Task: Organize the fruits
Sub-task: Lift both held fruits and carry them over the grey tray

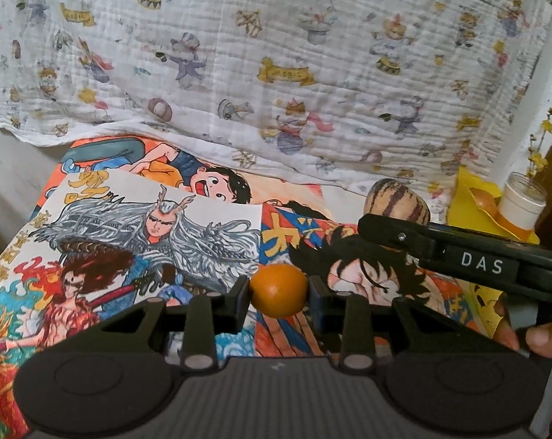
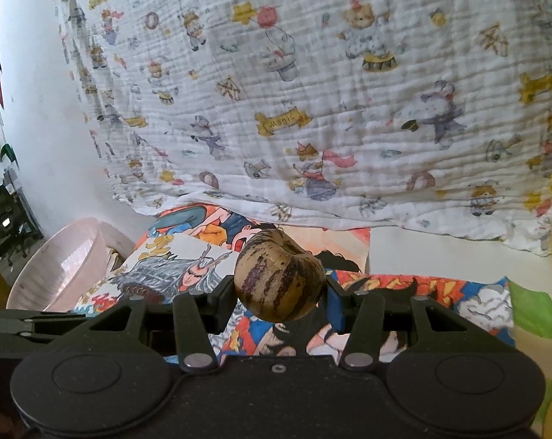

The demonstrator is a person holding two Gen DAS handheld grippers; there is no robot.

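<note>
left tongs (image 1: 278,294) gripping orange fruit (image 1: 278,290), comic posters (image 1: 148,226), printed cloth (image 1: 276,55) behind

Both wrist views close, angled down; share posters (image 1: 159,226) and printed cloth (image 2: 312,109).

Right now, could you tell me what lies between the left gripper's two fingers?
A small orange fruit, pinched between the left gripper's fingers, as its own wrist view shows.

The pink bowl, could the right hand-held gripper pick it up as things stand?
Probably not. The right hand-held gripper is already shut on the striped fruit, so its jaws are full. The pink bowl sits off to its left, with nothing visibly between them; the gripper would have to set the fruit down first.
</note>
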